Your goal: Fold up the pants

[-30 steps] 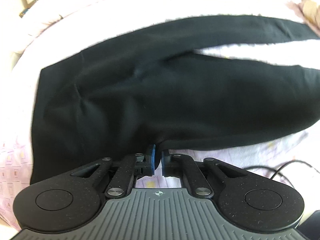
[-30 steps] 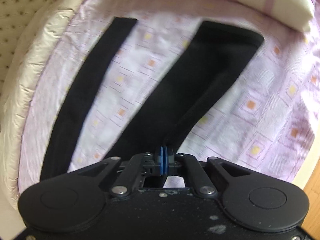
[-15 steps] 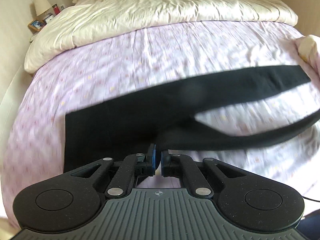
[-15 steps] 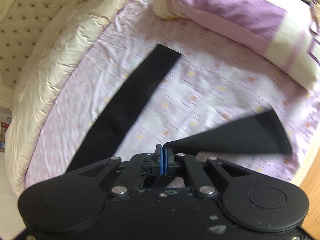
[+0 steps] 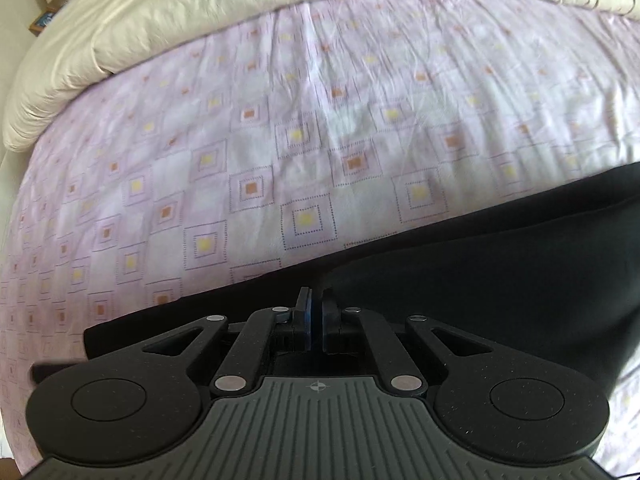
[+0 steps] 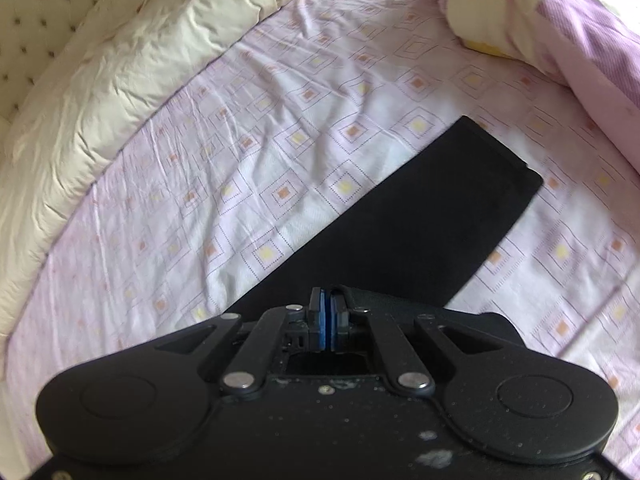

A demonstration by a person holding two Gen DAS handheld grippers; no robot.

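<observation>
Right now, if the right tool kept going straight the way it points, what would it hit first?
Most likely the black pants: the right tool is already shut on the cloth, and the leg stretches out straight ahead of it. Beyond that lies the patterned sheet. Depth is hard to judge here.

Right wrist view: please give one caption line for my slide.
Right tongs shut on black pants over a pink sheet.

Black pants (image 6: 404, 236) lie on the pink-checked bed (image 5: 280, 152) beside a cream duvet (image 5: 168, 12).
</observation>
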